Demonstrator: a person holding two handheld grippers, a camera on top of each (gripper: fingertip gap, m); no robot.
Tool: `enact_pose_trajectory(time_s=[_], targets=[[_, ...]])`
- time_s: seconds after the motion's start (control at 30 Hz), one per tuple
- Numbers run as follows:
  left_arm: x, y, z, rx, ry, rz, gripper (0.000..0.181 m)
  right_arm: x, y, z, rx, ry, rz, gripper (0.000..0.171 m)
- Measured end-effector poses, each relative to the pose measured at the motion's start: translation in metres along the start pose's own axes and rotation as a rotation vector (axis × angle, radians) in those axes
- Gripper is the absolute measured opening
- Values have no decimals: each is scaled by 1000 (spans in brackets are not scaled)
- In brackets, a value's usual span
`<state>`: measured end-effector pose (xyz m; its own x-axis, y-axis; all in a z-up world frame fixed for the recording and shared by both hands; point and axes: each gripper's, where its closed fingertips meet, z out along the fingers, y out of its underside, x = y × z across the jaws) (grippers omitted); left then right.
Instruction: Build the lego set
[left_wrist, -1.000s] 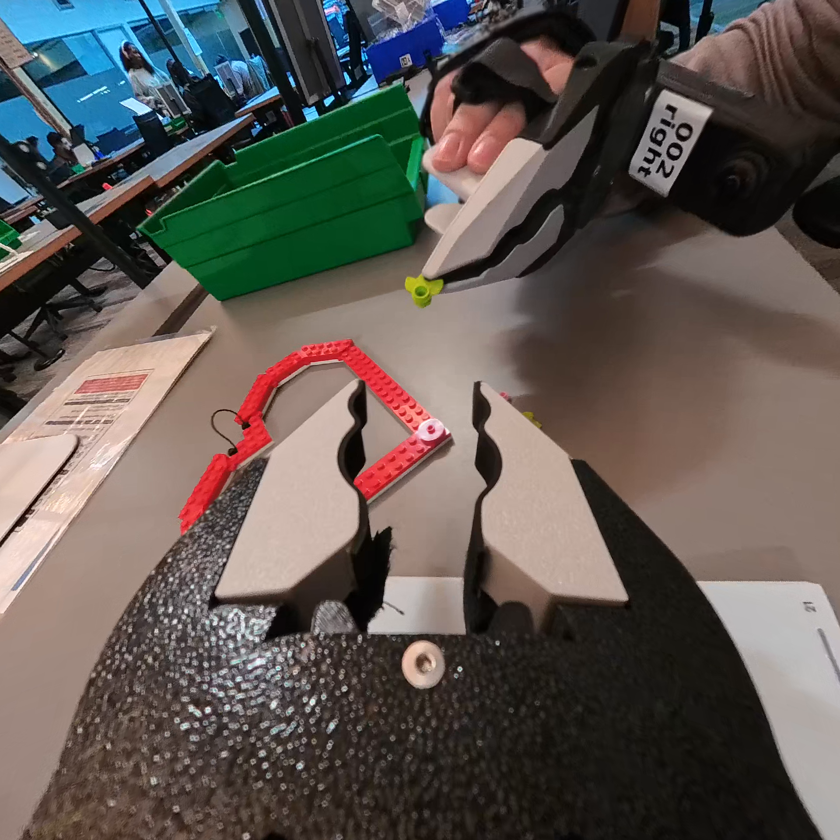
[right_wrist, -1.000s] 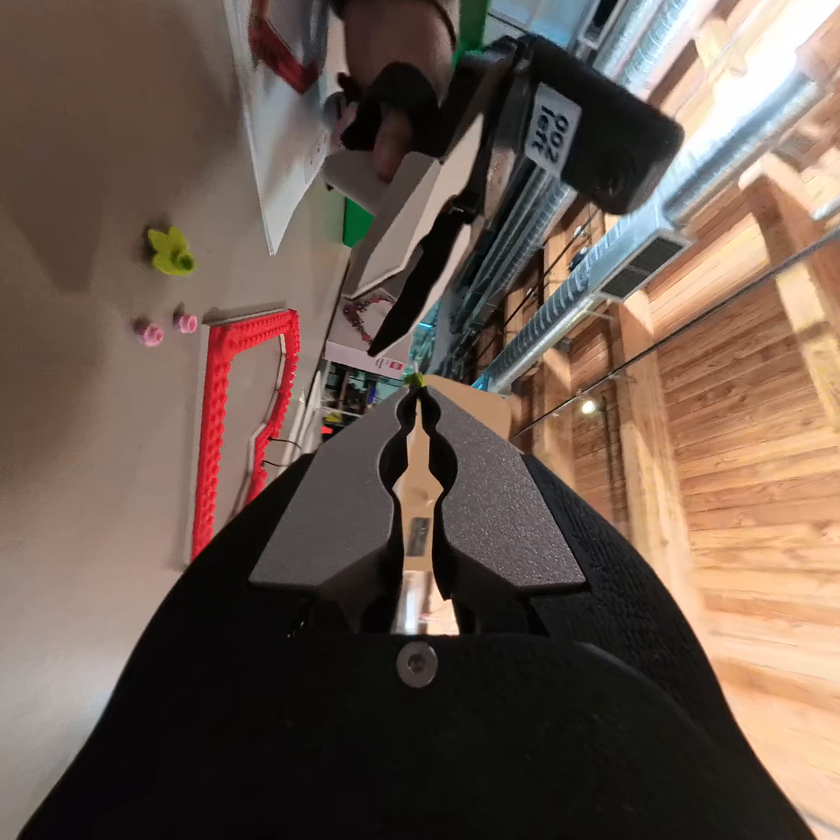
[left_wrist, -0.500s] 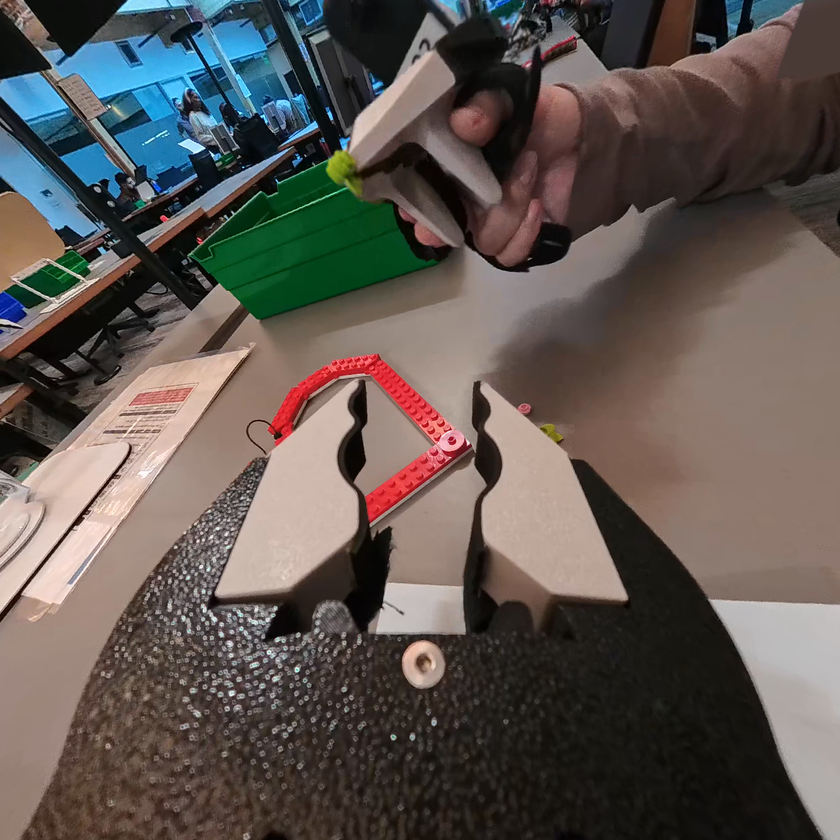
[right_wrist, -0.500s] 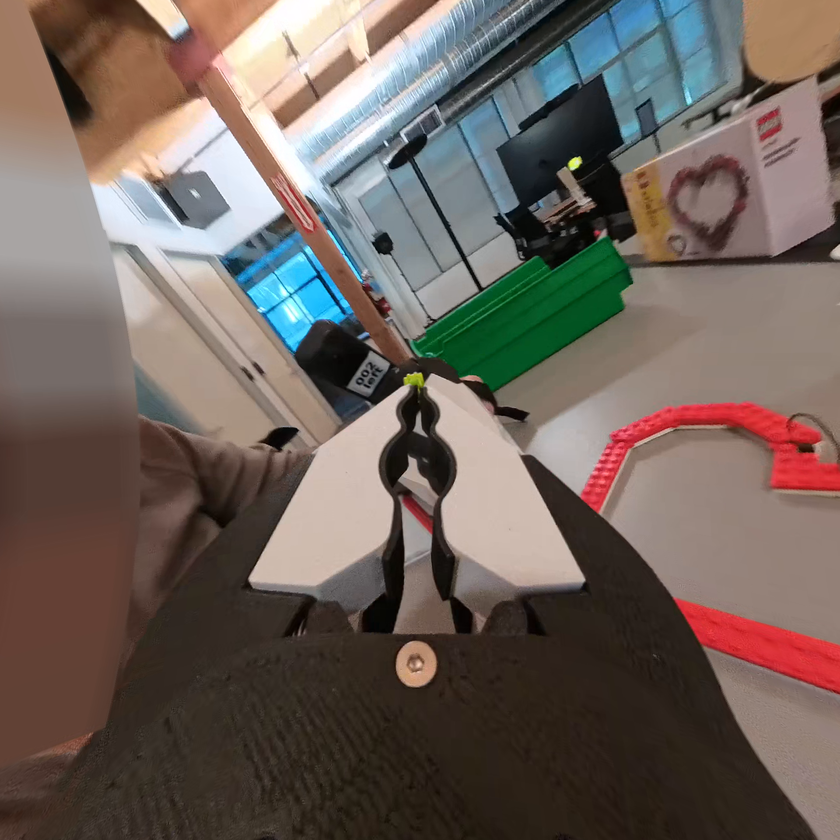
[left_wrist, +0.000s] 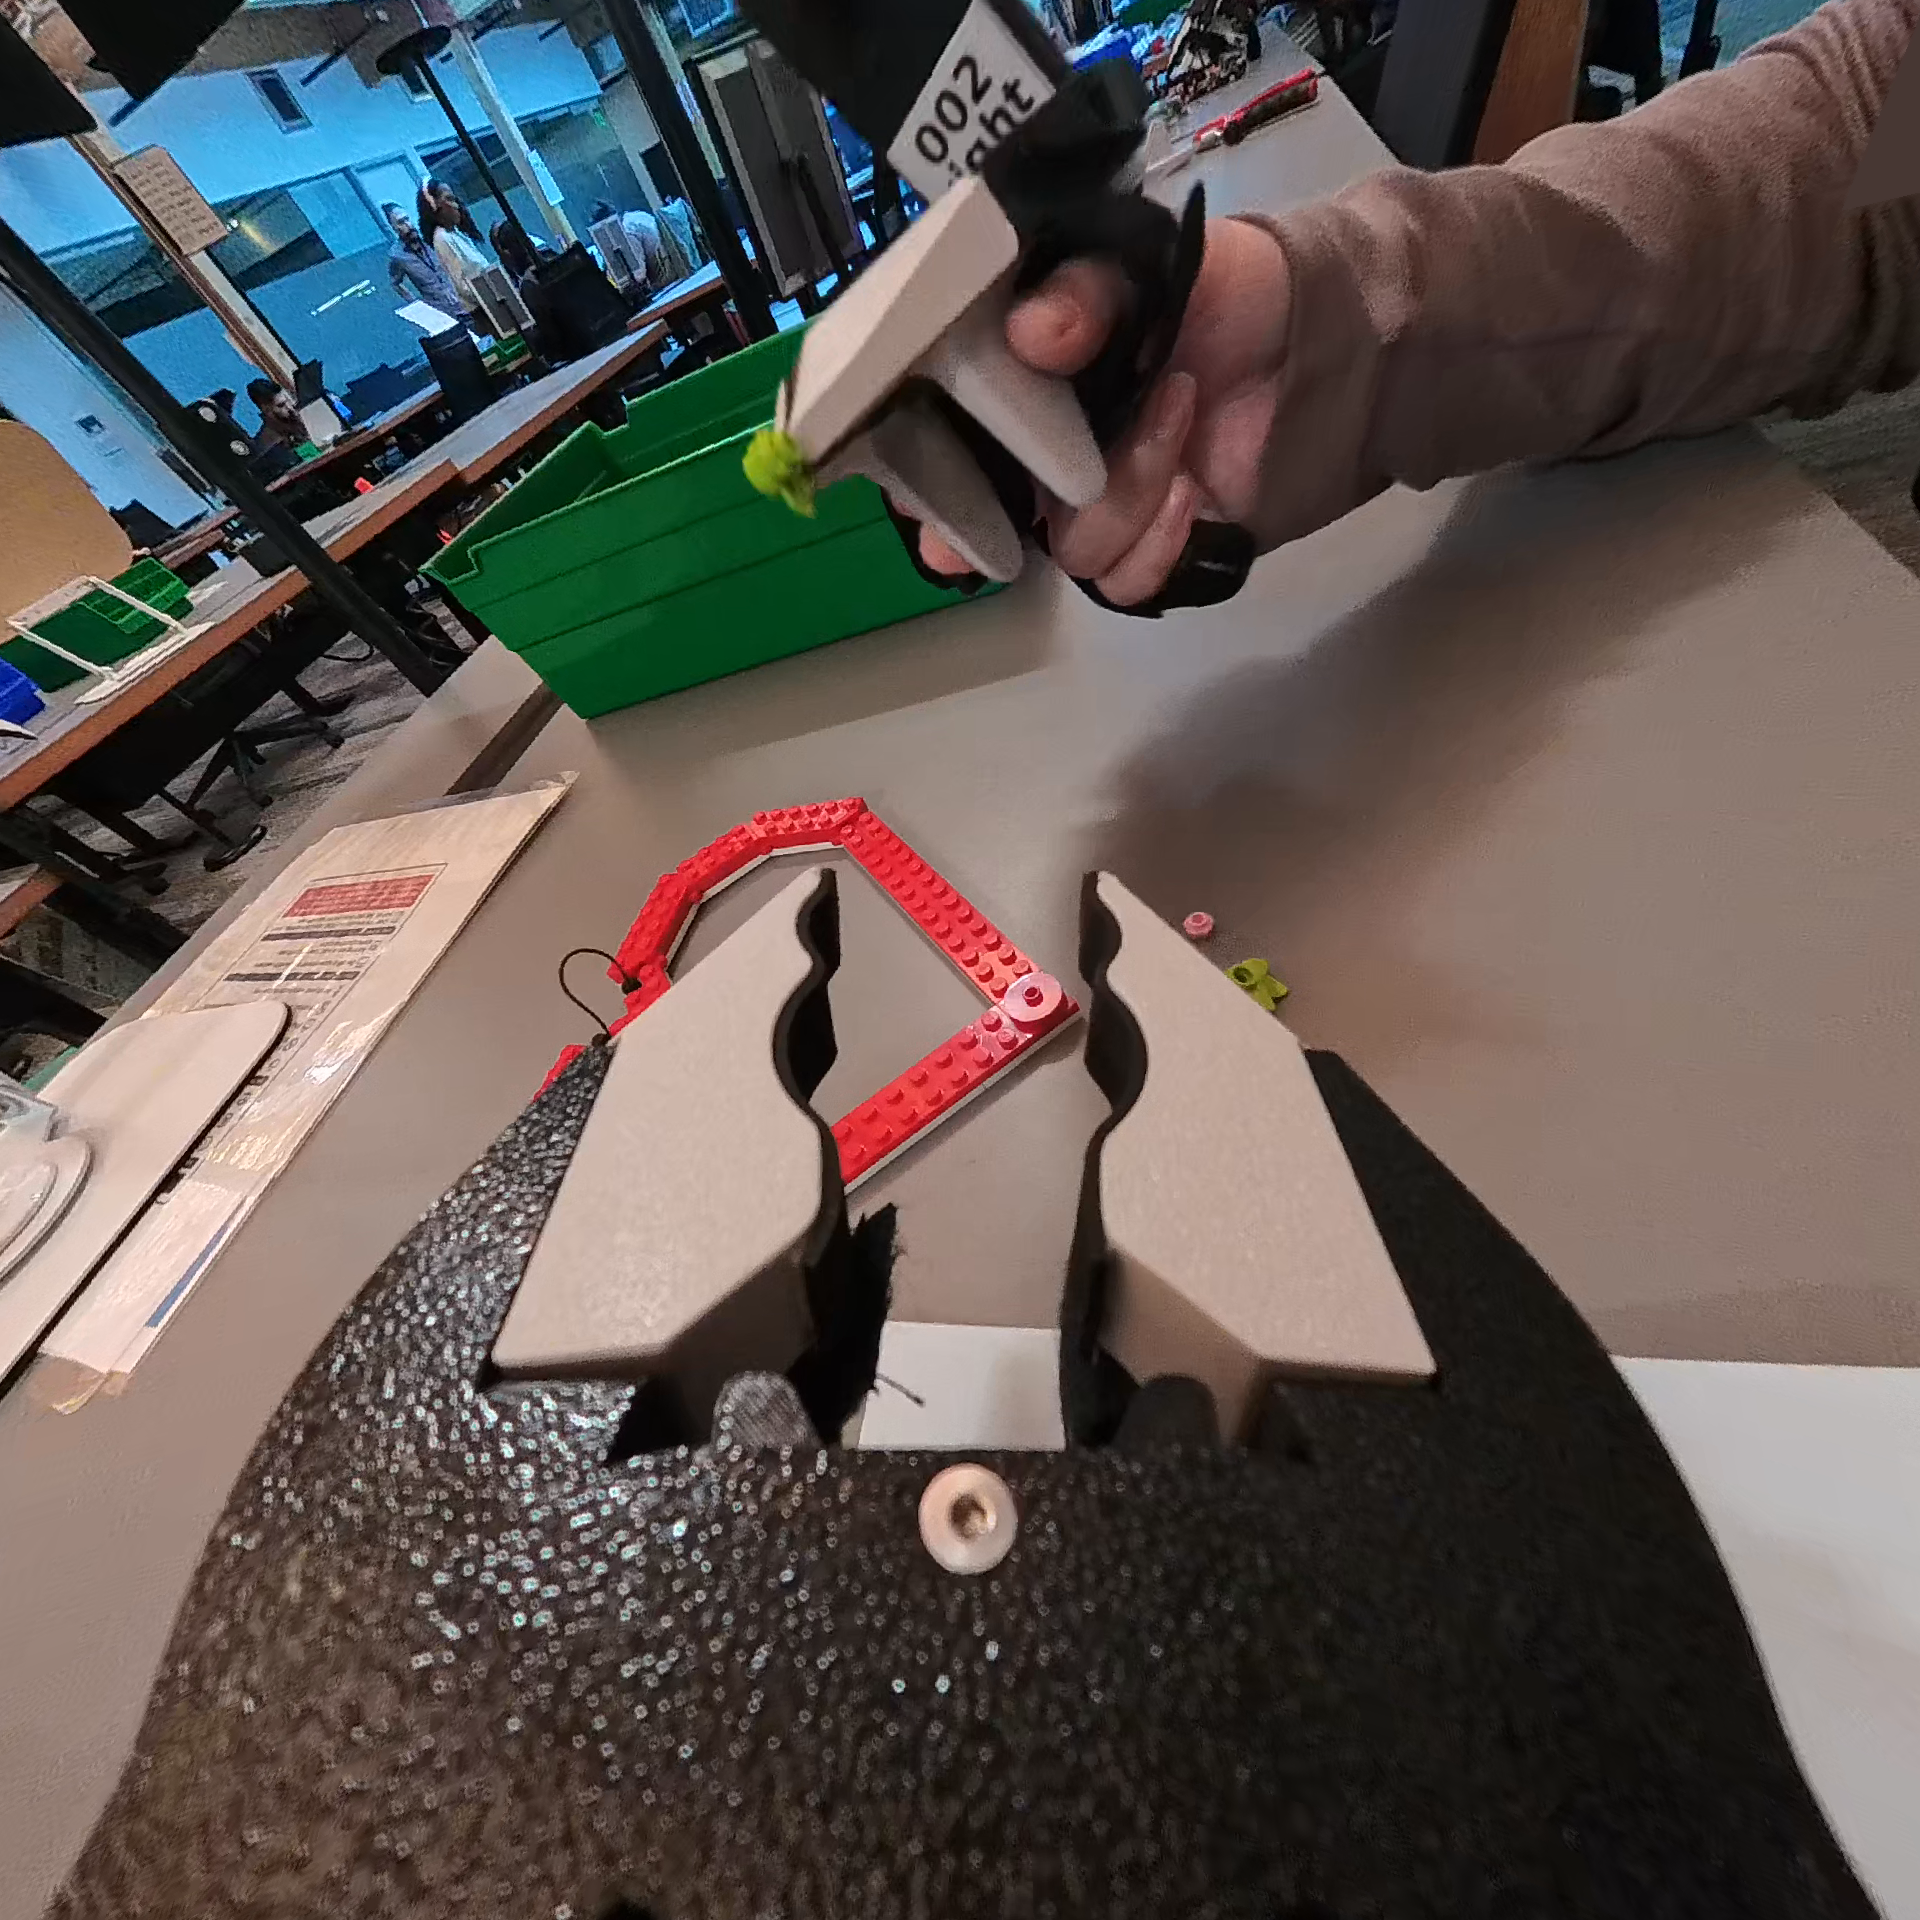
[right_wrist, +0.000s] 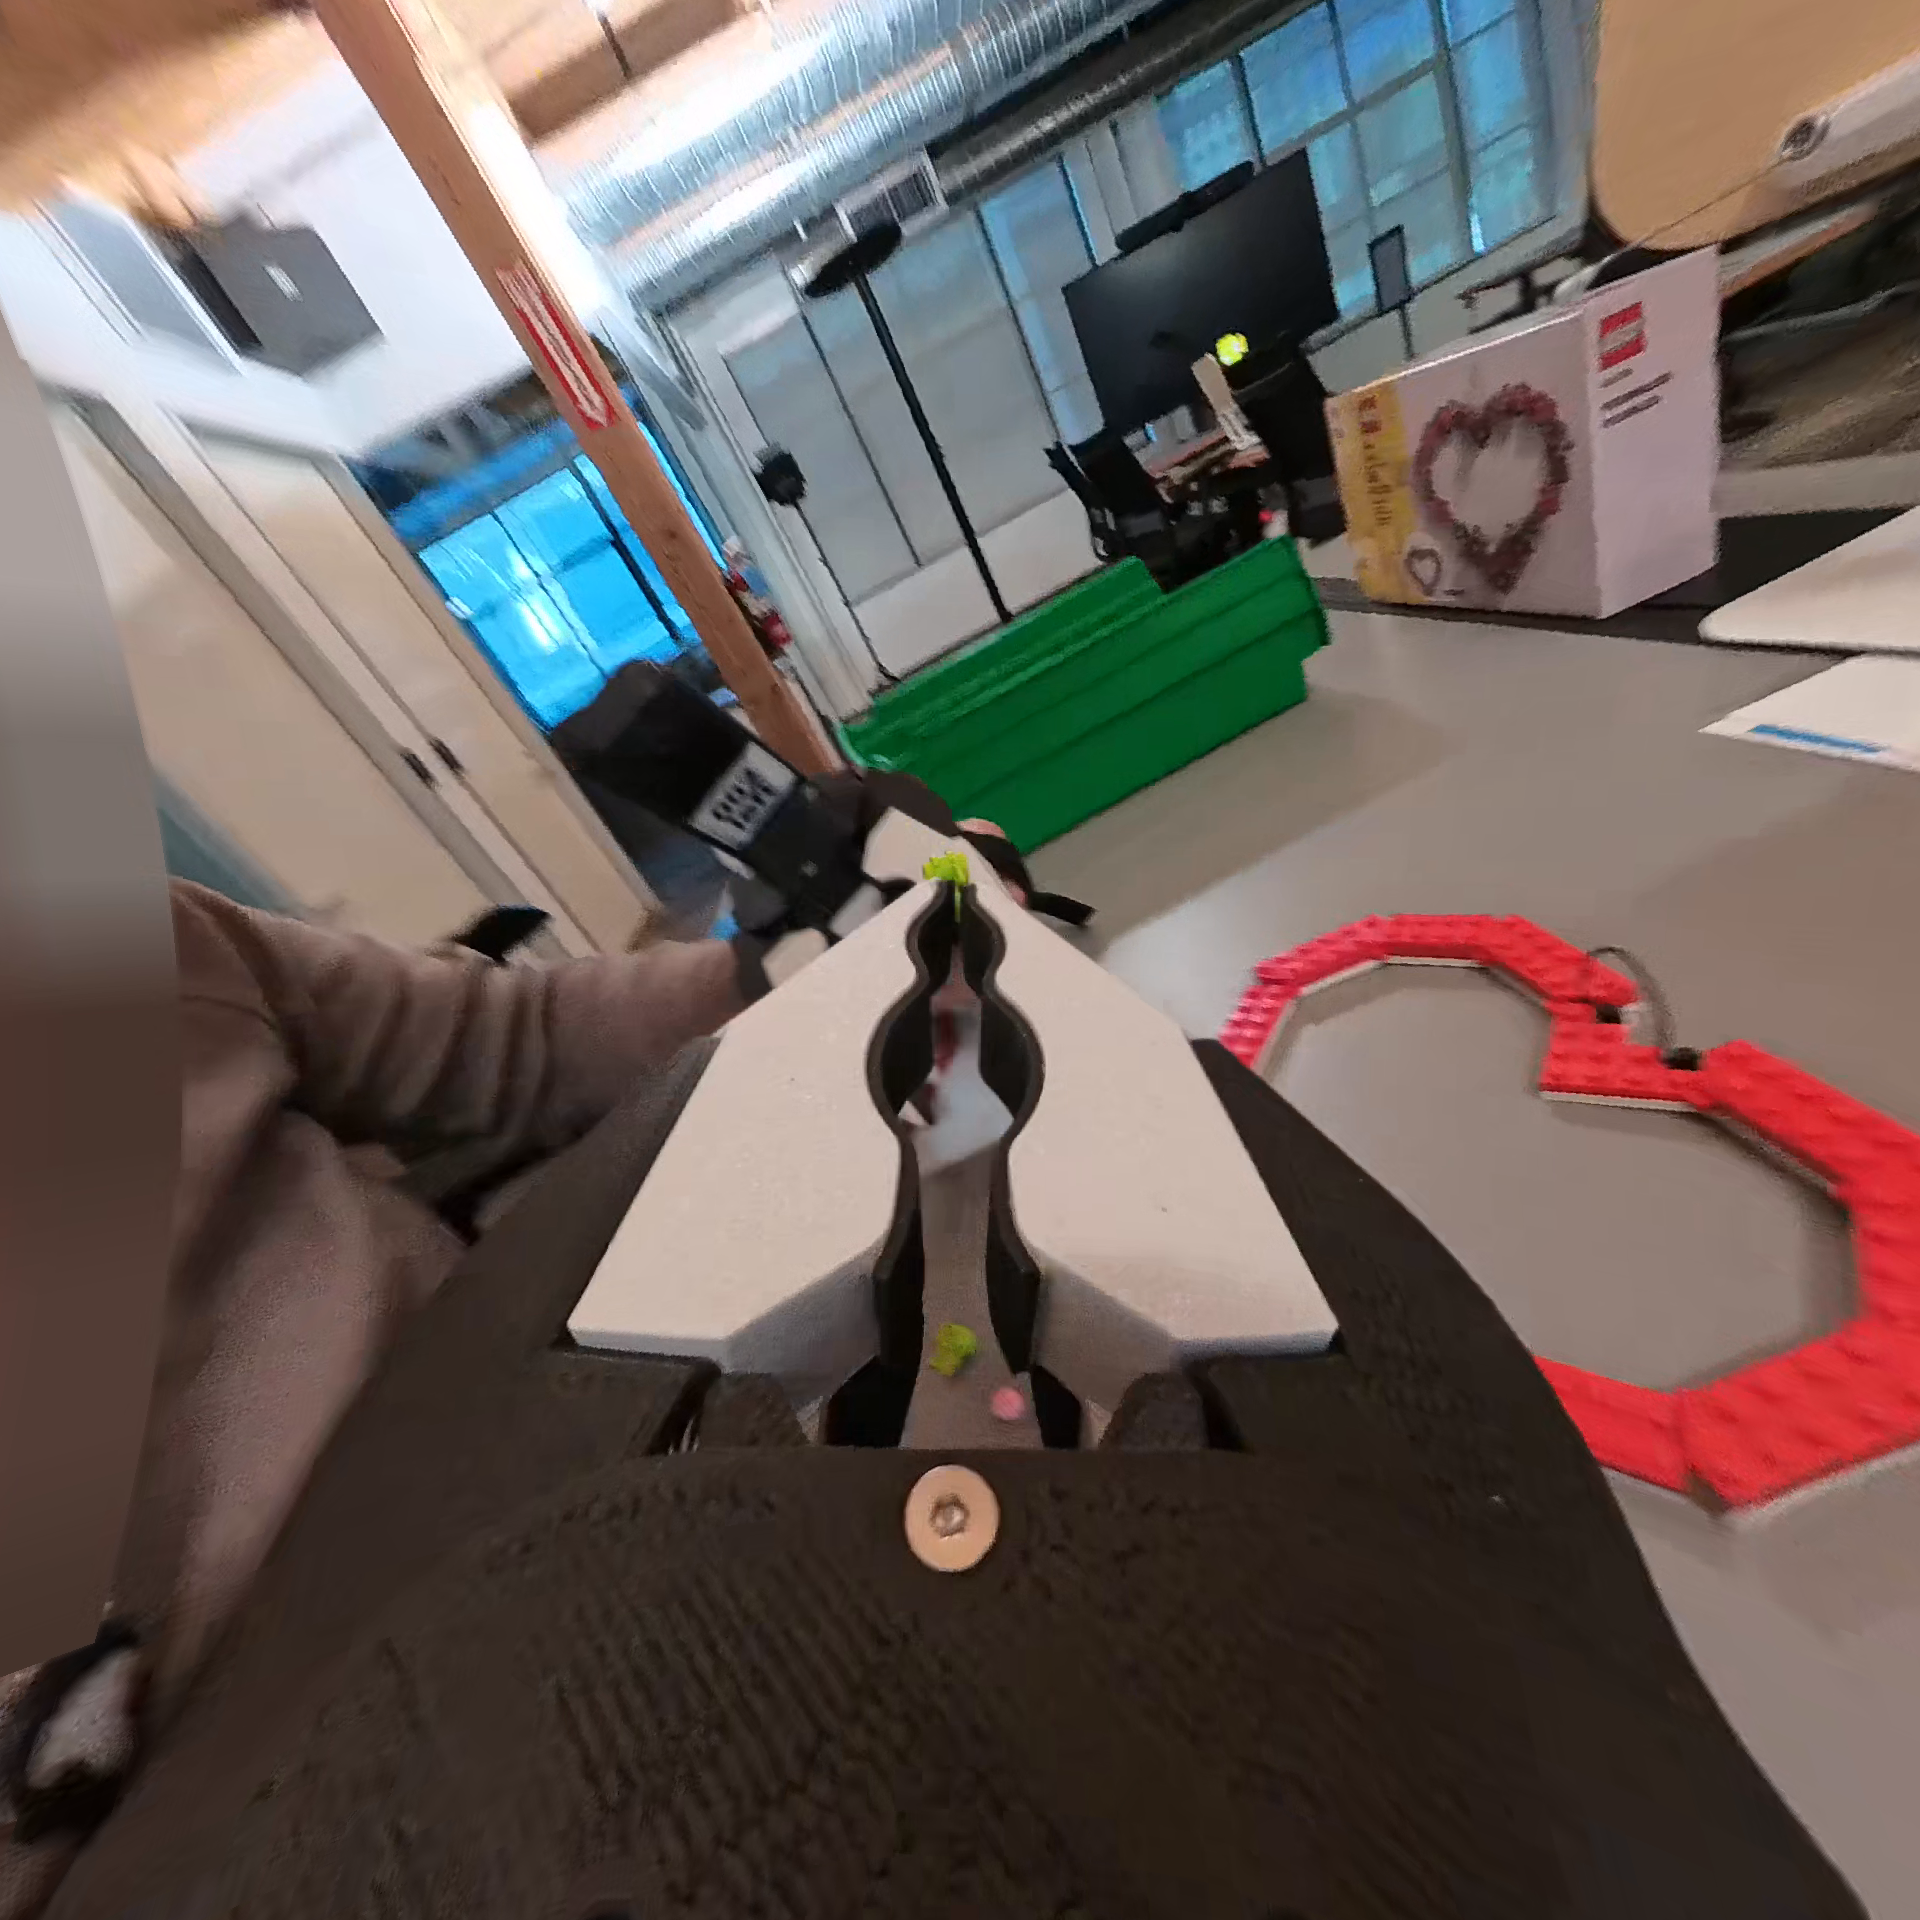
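R gripper was up in the air over the grey table, in front of the green bin, fingers pinched tight on a small lime-green lego piece right at the tips. Same piece showed at the fingertips in the right wrist view, jaws nearly touching w/ just that bit between them. A hand in a tan sleeve held it.

L gripper hung low over the table w/ fingers wide apart, nothing between them. It was aimed at the red heart-shaped lego frame, which lay flat on the table. A pink round stud sat on the frame's near corner.

Loose on the table just to the R of the frame: a tiny pink stud & another lime-green piece, close together, apart from the frame. Both also showed through the R gripper's gap in the right wrist view.

Papers lay at L of the frame. A white box w/ a heart picture stood farther back beyond the bin.
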<state>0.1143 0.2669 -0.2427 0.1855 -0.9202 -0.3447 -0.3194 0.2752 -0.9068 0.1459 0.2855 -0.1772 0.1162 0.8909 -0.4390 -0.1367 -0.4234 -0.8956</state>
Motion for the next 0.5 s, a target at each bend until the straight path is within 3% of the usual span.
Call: enact_pose_trajectory(time_s=[0.23,0.4,0.5], targets=[[4,7,3,-35,24,-1,44,17,27,2,-217,139,-292,0],[7,-4,4,5,22,-10,45,7,41,8,-286,77,-284,0],[-1,-14,1,17,-95,142,45,-6,46,13,-286,-9,-163,0]])
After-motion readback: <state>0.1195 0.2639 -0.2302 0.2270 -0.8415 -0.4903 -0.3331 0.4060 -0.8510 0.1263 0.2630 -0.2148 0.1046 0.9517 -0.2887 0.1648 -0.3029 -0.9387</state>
